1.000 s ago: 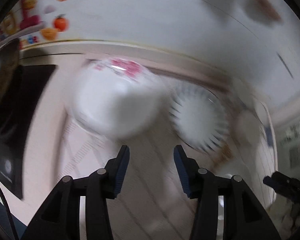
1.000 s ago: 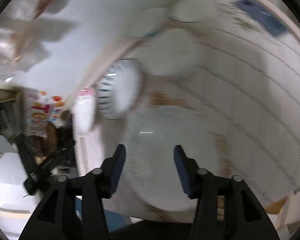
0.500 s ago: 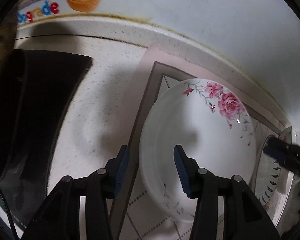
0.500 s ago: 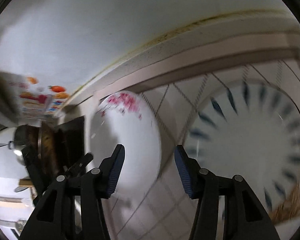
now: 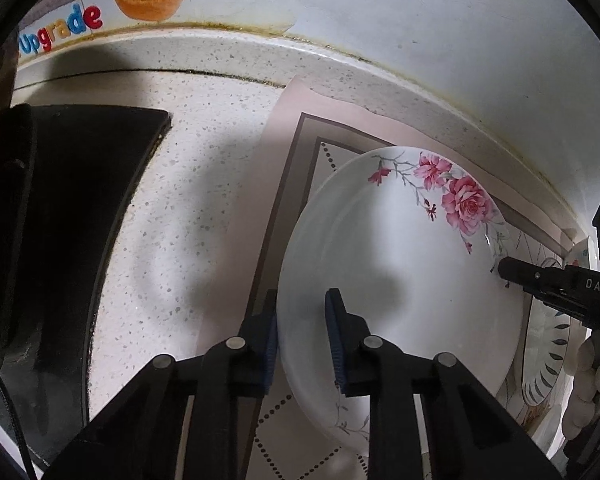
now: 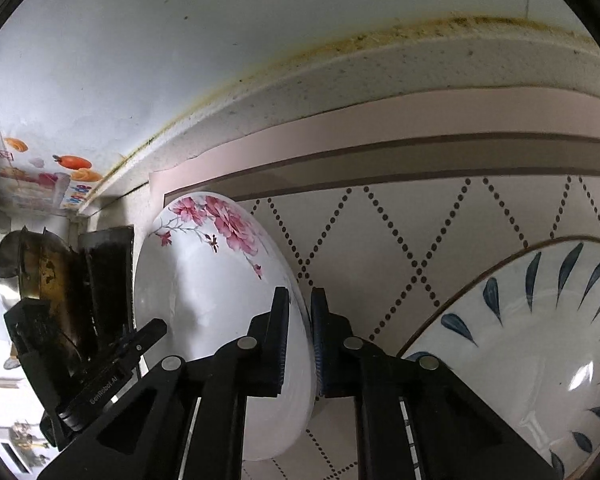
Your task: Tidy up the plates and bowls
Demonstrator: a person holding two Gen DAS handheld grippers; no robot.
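Observation:
A white plate with pink roses (image 5: 400,264) lies on a patterned mat, also seen in the right wrist view (image 6: 212,292). My left gripper (image 5: 302,336) straddles its near-left rim, jaws close to the rim but with a gap showing. My right gripper (image 6: 300,332) is shut on the plate's opposite rim; its finger (image 5: 540,280) shows at the plate's right edge in the left wrist view. A white plate with blue leaf marks (image 6: 540,344) lies just right of the rose plate, partly visible in the left wrist view (image 5: 548,356).
A pink mat with dotted diamond pattern (image 6: 400,232) covers the speckled counter (image 5: 204,168). A black stove edge (image 5: 72,208) and a worn pot (image 6: 36,268) stand to the left. The wall and backsplash ledge (image 6: 340,76) run close behind.
Both grippers moved in onto the rose plate's rims. The right gripper closed on the rim; the left jaws narrowed around the opposite rim. Motion blur has gone.

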